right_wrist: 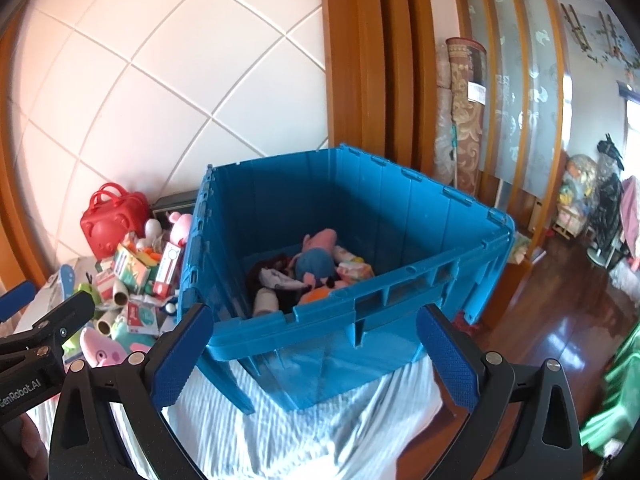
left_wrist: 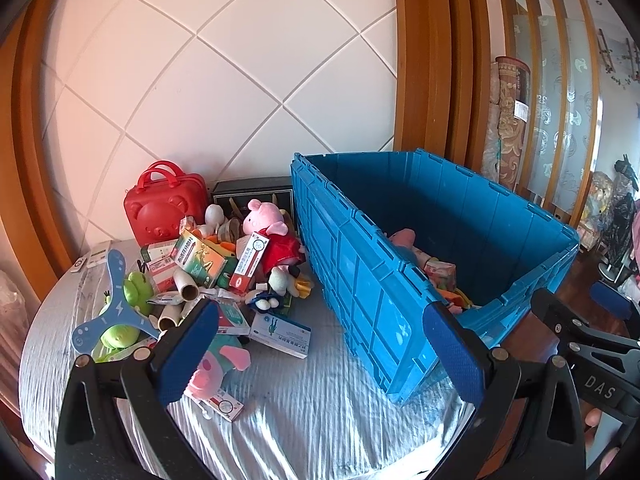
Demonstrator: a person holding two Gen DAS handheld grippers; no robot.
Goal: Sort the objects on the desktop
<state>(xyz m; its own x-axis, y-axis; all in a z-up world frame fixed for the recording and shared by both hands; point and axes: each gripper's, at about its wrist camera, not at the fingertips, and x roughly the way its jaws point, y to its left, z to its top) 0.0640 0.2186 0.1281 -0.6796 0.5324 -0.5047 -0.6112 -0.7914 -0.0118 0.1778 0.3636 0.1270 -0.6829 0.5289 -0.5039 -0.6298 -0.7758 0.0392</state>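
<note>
Toys piled, both hand-held grippers wide, empty

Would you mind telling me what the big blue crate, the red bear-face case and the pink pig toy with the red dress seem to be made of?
The blue crate looks like rigid moulded plastic, semi-gloss: ribbed walls and hinge notches along the rim. The red bear-face case appears to be hard glossy plastic, with an embossed face and bright highlights. The pink pig toy seems to be soft plush fabric, matte and fuzzy, its red dress likely cloth.

Left tool, right tool: black frames, blue textured pads, silver rivets
</note>
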